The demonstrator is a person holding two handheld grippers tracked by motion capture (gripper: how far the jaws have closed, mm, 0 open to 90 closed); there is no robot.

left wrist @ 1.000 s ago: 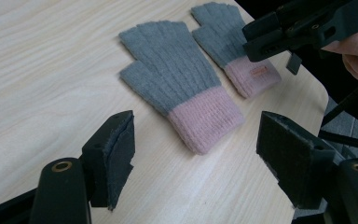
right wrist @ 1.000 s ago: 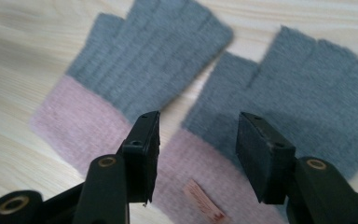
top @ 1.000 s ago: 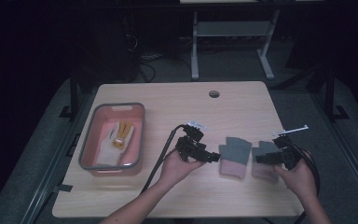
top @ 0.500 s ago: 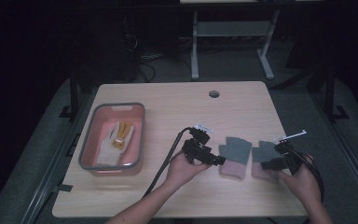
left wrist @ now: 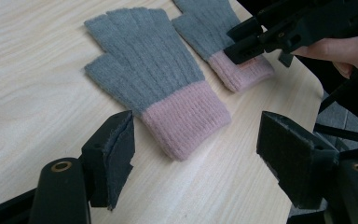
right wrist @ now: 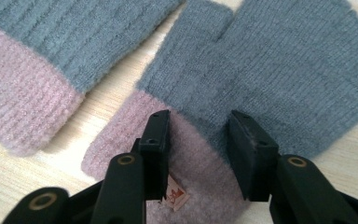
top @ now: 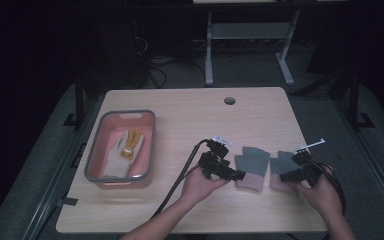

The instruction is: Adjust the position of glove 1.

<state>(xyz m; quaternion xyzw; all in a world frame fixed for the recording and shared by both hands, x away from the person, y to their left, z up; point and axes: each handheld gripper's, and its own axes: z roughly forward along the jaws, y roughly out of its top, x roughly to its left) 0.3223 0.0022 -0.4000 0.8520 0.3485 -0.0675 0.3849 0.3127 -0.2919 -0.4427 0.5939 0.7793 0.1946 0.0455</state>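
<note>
Two grey fingerless gloves with pink cuffs lie flat side by side on the wooden table. The left glove (top: 252, 162) (left wrist: 144, 70) (right wrist: 51, 46) has its cuff just ahead of my left gripper (top: 237, 175) (left wrist: 198, 140), whose jaws stand wide open, one on each side of the cuff end, clear of it. My right gripper (top: 282, 176) (right wrist: 198, 135) (left wrist: 242, 44) is down over the pink cuff of the right glove (top: 281, 161) (right wrist: 284, 70) (left wrist: 209, 28). Its jaws have just been closing, with cuff knit in the gap between them still lying flat.
A pink tub with a grey rim (top: 92, 155) at the table's left holds a pale glove and a yellow one. A cable hole (top: 229, 100) sits near the table's far edge. The table's right edge is close beside my right hand.
The right gripper's jaws have narrowed over the right glove's cuff. Both hands have stayed nearly where they were, and the gloves lie as before.
</note>
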